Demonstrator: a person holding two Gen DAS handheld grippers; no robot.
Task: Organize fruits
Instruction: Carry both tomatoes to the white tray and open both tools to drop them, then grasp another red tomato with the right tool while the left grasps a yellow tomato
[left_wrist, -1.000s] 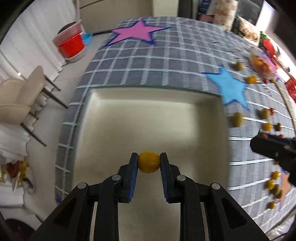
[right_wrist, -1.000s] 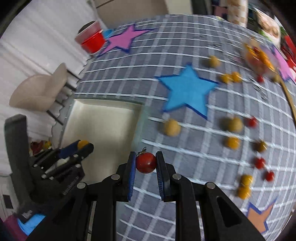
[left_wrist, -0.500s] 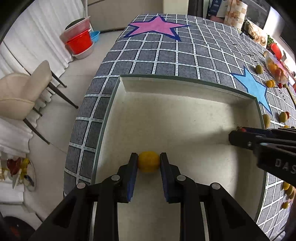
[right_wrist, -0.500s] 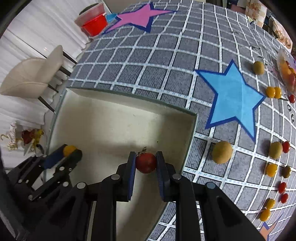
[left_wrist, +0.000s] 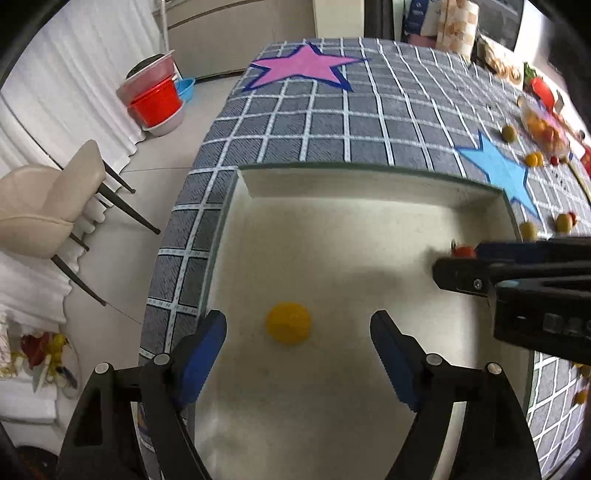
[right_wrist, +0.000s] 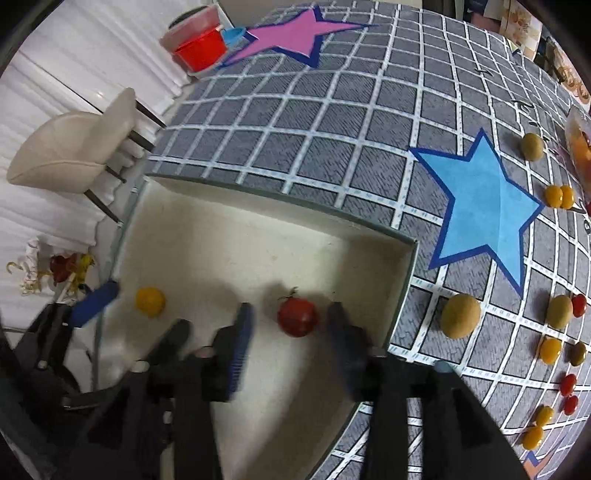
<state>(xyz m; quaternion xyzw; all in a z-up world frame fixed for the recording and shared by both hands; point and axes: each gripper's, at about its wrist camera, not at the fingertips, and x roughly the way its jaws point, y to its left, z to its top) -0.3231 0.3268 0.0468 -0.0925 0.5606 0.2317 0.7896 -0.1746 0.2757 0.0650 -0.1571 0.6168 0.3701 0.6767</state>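
A shallow cream tray (left_wrist: 369, 184) with a green rim sits on the grey checked tablecloth. My left gripper (left_wrist: 297, 328) is open, and a small yellow fruit (left_wrist: 289, 328) lies free on the tray floor between its fingers. My right gripper (right_wrist: 291, 317) is open too, with a red cherry tomato (right_wrist: 297, 316) lying on the tray between its blurred fingers. The yellow fruit (right_wrist: 150, 301) and the left gripper's blue pad (right_wrist: 94, 303) show at the left of the right wrist view. The right gripper (left_wrist: 517, 269) enters the left wrist view from the right, the tomato (left_wrist: 463, 252) at its tip.
Several loose fruits lie on the cloth right of the tray: a brown-green one (right_wrist: 460, 316), yellow ones (right_wrist: 559, 196), red tomatoes (right_wrist: 568, 384). A blue star (right_wrist: 480, 206) and a pink star (left_wrist: 303, 68) mark the cloth. A beige chair (left_wrist: 48, 210) and red tubs (left_wrist: 155, 103) stand beyond the table's left edge.
Both grippers have opened. The yellow fruit and the red tomato, held half a second ago, now lie loose on the tray floor.
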